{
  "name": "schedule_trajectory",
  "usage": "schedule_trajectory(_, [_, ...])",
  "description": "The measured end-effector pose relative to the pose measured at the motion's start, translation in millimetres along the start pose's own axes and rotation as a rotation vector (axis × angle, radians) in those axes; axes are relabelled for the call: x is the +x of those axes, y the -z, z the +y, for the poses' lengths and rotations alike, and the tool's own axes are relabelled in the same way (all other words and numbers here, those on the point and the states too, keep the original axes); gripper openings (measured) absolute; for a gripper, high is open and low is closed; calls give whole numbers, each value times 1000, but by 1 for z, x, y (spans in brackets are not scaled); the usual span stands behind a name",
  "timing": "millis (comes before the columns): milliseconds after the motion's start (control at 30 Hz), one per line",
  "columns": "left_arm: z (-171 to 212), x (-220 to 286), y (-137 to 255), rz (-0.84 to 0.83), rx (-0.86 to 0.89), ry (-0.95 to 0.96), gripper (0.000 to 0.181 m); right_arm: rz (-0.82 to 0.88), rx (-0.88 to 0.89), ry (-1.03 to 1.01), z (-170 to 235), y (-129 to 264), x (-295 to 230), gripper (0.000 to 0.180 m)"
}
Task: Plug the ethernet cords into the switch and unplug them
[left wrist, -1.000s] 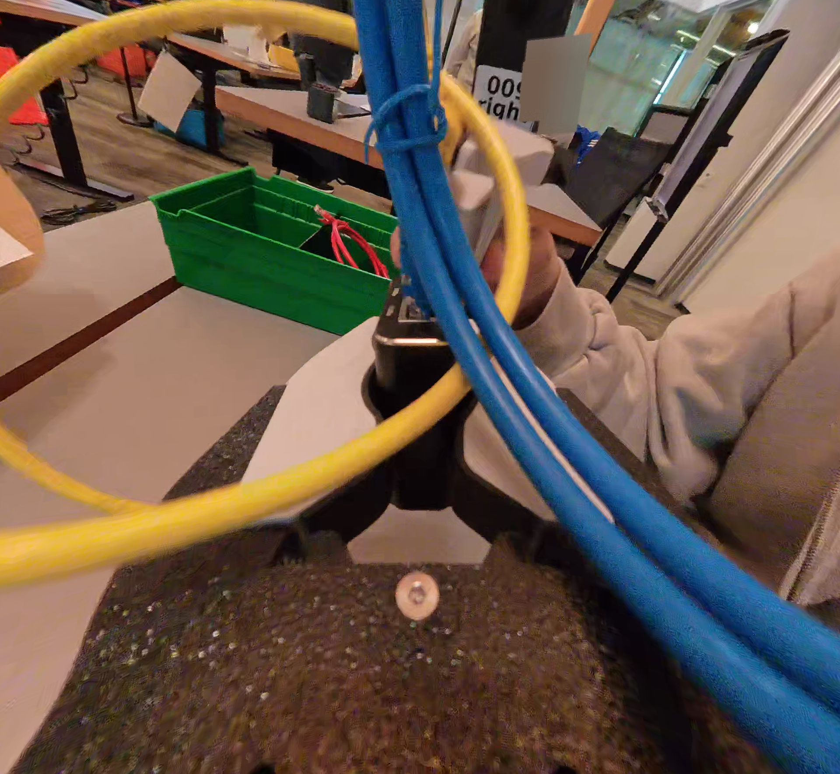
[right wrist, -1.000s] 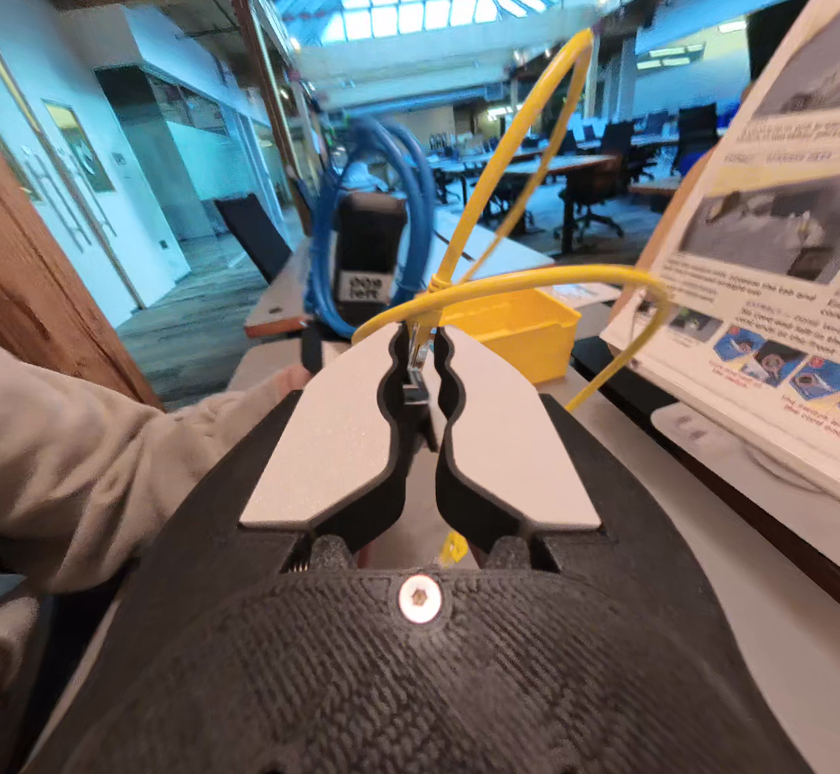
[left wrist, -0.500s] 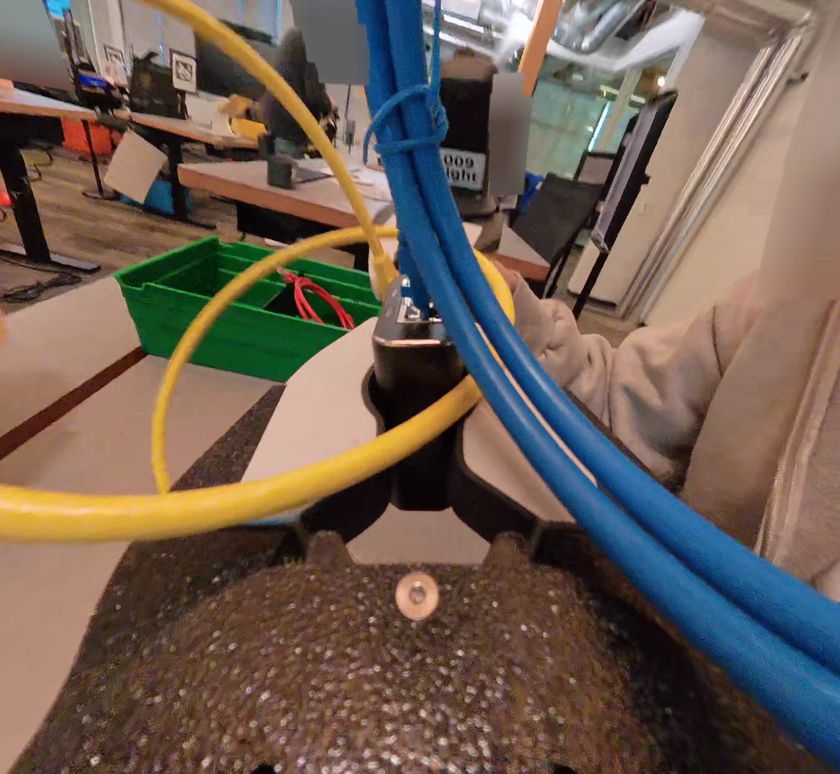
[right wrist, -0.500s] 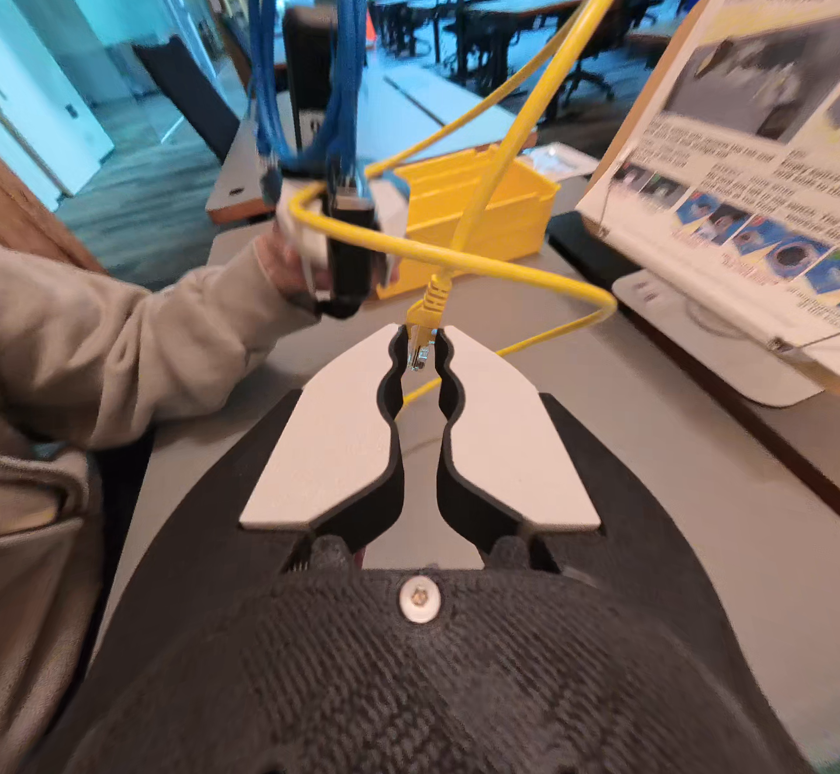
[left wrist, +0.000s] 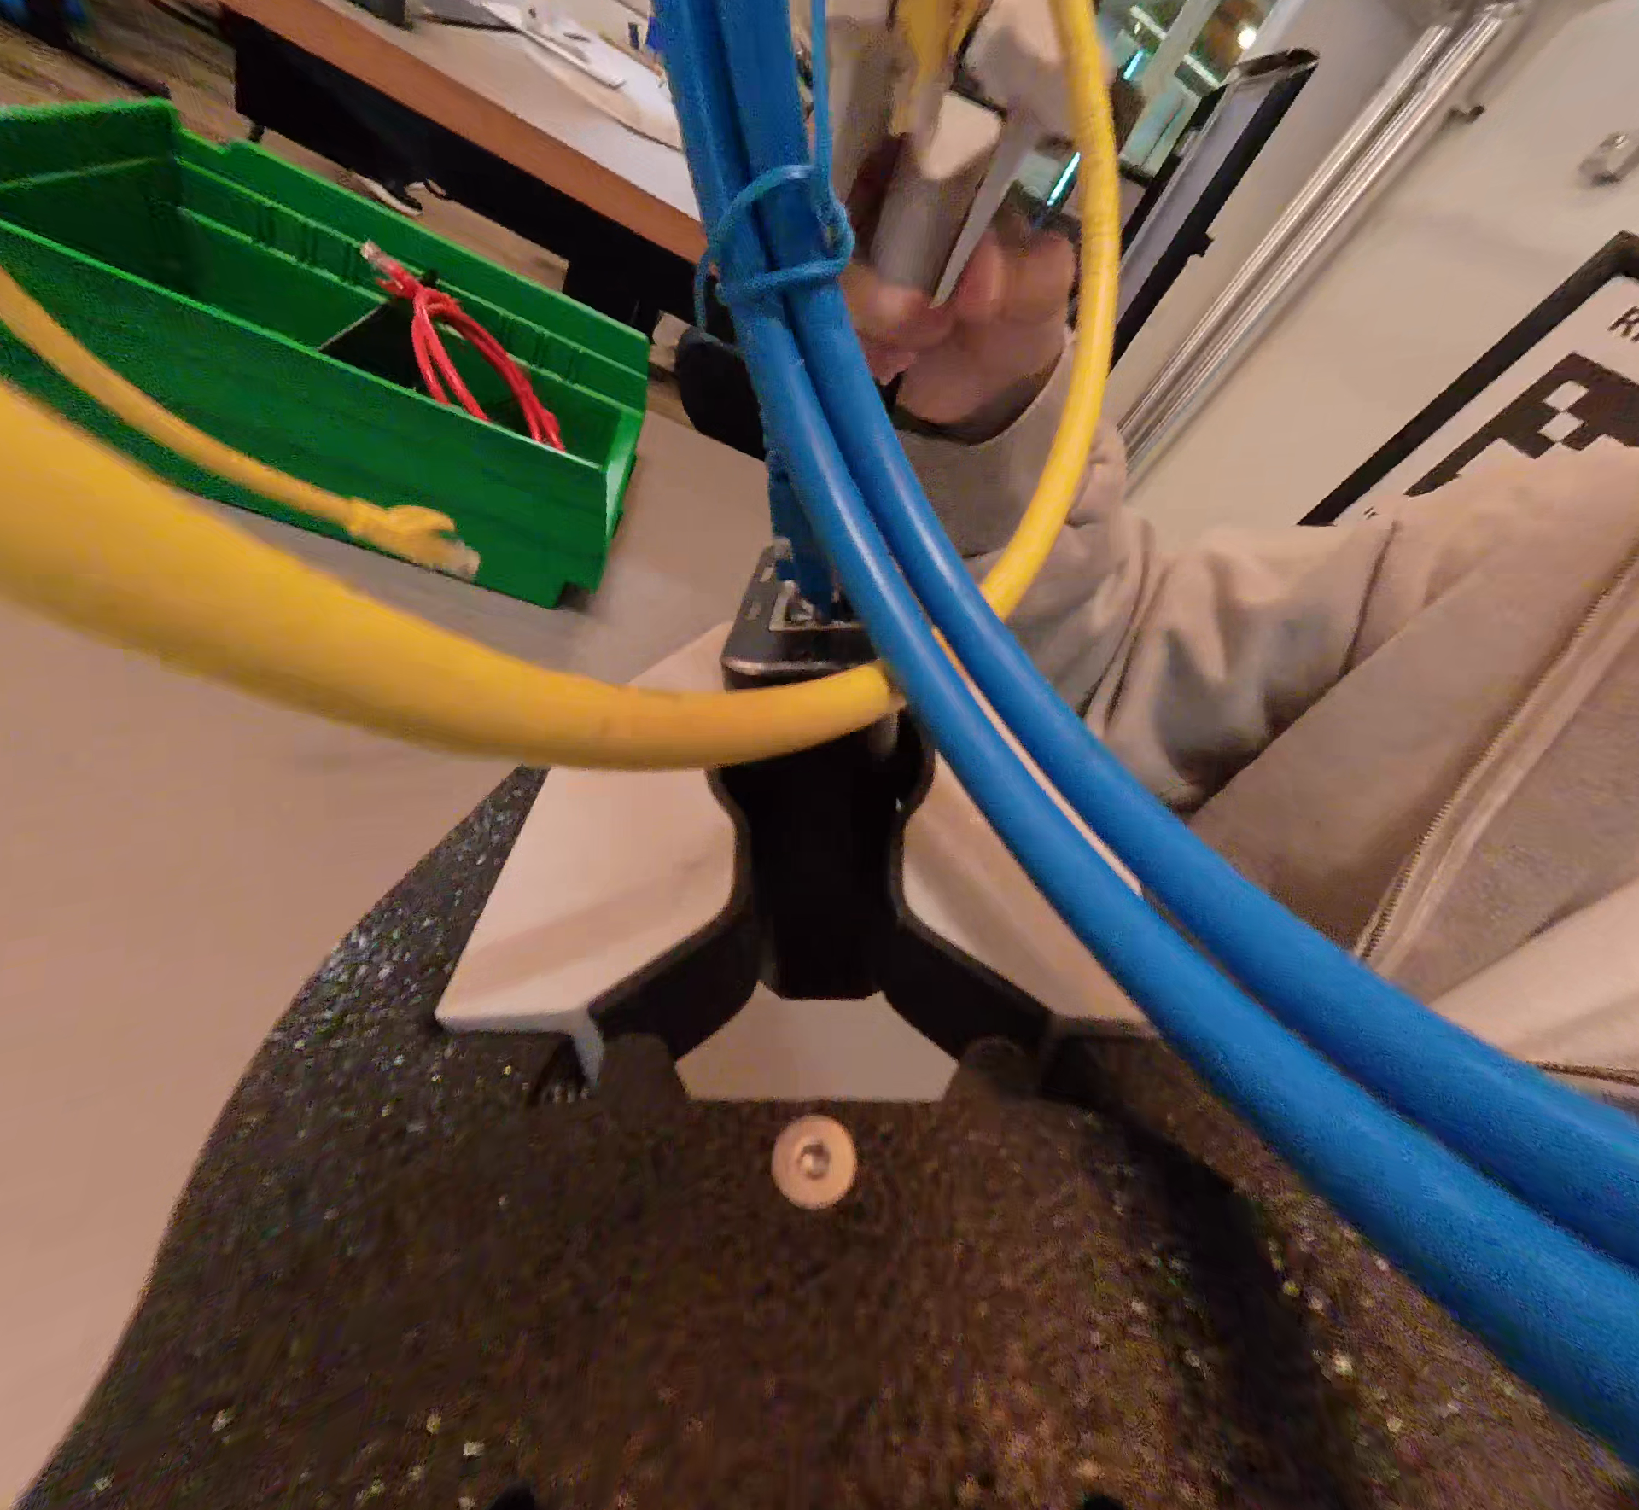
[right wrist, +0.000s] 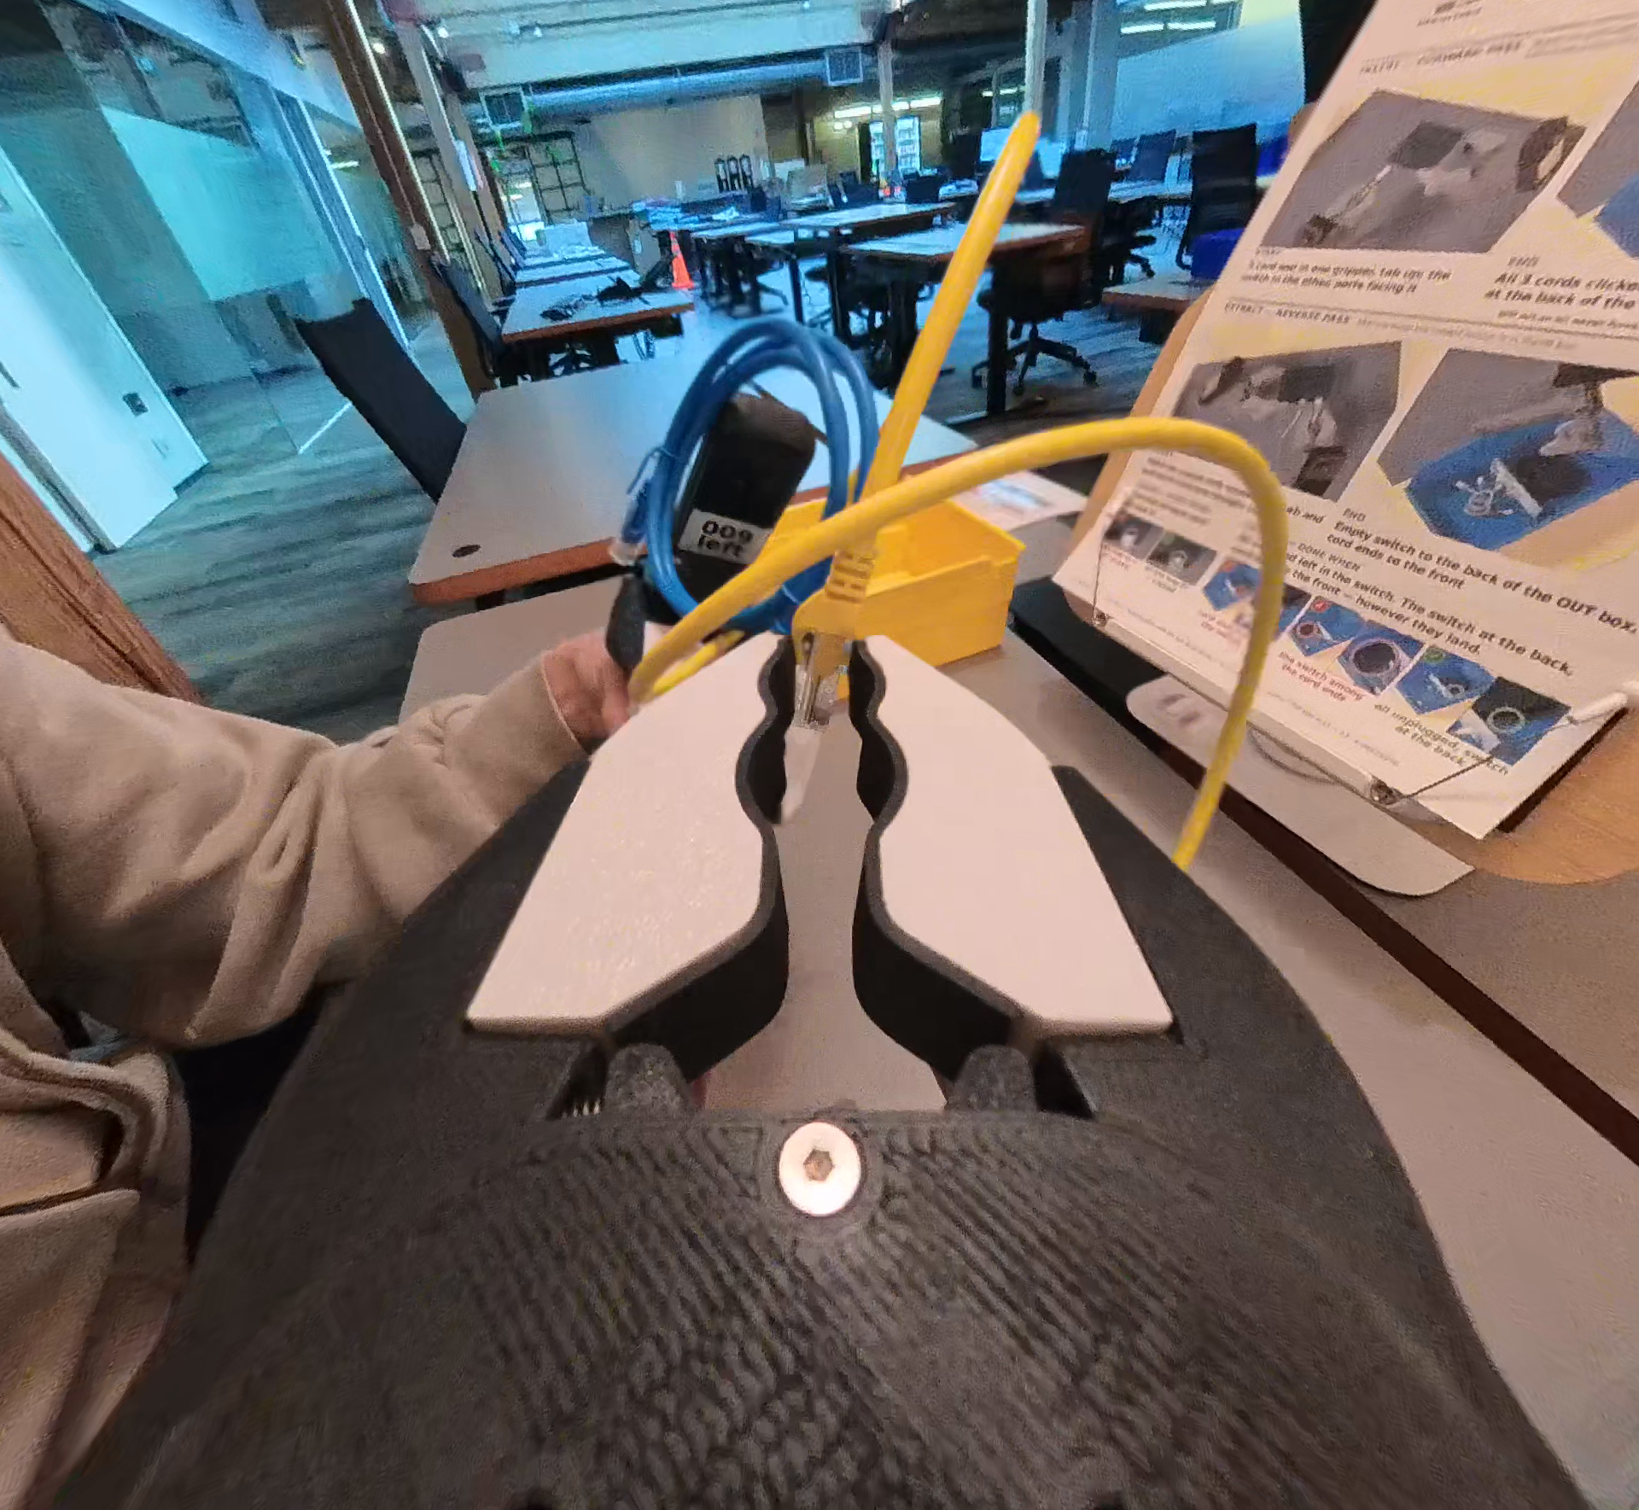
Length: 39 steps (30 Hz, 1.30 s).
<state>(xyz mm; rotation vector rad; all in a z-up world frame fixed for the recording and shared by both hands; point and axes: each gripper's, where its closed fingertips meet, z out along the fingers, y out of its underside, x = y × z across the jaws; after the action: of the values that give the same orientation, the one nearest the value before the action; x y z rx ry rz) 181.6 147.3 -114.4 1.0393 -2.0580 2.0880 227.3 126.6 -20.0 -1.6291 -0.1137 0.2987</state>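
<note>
Two tongs: both busy, we're working the switch in mid-air above the counter.
Left tongs: pressed onto the black switch, which stands upright between the fingers, ports facing away from us.
Right tongs: pinching the clear plug of the yellow cord at the very tips, boot pointing away from us.
Blue cord: one end sits in a port on top of the switch, we judge it plugged; its tied coil crosses the right side of the left view.
Other yellow plug: dangling free off to the left of the left tongs, in no port.
Done so far: one cord in, by our reading.
Left to do: seat the yellow plug, then any further cord, then pull them all out again; we're early.
Gap: right tongs are above and beyond the switch in the left view, near it but apart.
In the way: the blue coil and a yellow loop drape right over the switch's port face, so we judge the approach is crowded.
Green bin: ahead-left of the left tongs, red cord lying inside.
Yellow bin: just beyond the right tongs' tips.
Instruction sheet: propped to the right of the right tongs.
Sleeves: beige, one behind each tool.
</note>
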Motion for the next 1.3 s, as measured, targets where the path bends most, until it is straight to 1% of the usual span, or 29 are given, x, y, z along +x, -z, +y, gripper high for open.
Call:
schedule_trajectory(67, [9, -6, -5, -25, -47, 3, 25, -19, 17, 3, -9, -1, -9, 12])
schedule_trajectory(100, [11, -12, -6, -57, -63, 14, 24, -11, -5, 18, -9, -3, -12, 13])
schedule_trajectory(167, [11, -20, -4, -119, -67, 16, 24, 24, -73, 56, -2, -6, -14, 13])
schedule_trajectory(233, [8, -19, -3, -124, -57, -1, 24, 11, -122, 59, 8, -10, -20, 13])
schedule_trajectory(333, [9, -28, 2, -206, -71, -13, 27, -44, -106, 24, 10, -13, -34, 13])
schedule_trajectory(433, [14, -43, 8, -309, -97, 2, 24, -79, -60, 12, 0, -9, -47, 13])
schedule_trajectory(500, [16, -48, 11, -338, -105, 12, 29, -52, -50, 32, -7, -3, -50, 13])
schedule_trajectory(533, [17, -50, 12, -346, -109, 14, 26, -39, -41, 43, -11, 0, -51, 12])
schedule_trajectory(600, [19, -51, 12, -353, -127, 12, 26, -42, -11, 44, -21, 6, -56, 12])
schedule_trajectory(667, [21, -50, 11, -361, -149, 0, 26, -10, -27, 65, -21, 8, -55, 12])
schedule_trajectory(733, [26, -54, 12, -400, -188, -13, 26, -37, -28, 54, -22, 9, -62, 12])
schedule_trajectory(867, [37, -68, 22, -532, -292, -72, 26, -51, 56, 57, -43, 26, -70, 12])
schedule_trajectory(900, [42, -76, 28, -601, -342, -79, 26, -71, 94, 45, -51, 32, -74, 12])
schedule_trajectory(933, [48, -88, 39, -715, -409, -85, 26, -82, 132, 39, -59, 37, -77, 12])
schedule_trajectory(967, [56, -100, 52, -832, -490, -90, 26, -77, 152, 39, -64, 41, -80, 12])
schedule_trajectory(1000, [62, -106, 60, -898, -549, -92, 26, -68, 145, 50, -64, 40, -81, 12])
schedule_trajectory(1033, [64, -107, 60, -904, -560, -91, 26, -63, 130, 62, -64, 39, -83, 12])
schedule_trajectory(1100, [59, -106, 54, -883, -511, -95, 26, -30, 99, 89, -63, 37, -80, 12])
schedule_trajectory(1133, [58, -109, 60, -933, -524, -100, 26, -30, 112, 85, -68, 40, -80, 12])
schedule_trajectory(1167, [59, -113, 71, -1017, -568, -106, 26, -54, 140, 54, -74, 41, -83, 12])
schedule_trajectory(1200, [60, -115, 80, -1074, -595, -104, 26, -66, 127, 16, -73, 36, -86, 12])
schedule_trajectory(1233, [59, -114, 80, -1067, -574, -85, 26, -90, 91, 10, -65, 26, -91, 12])
schedule_trajectory(1300, [55, -104, 58, -886, -442, 7, 26, -161, -40, 13, -33, -3, -105, 12])
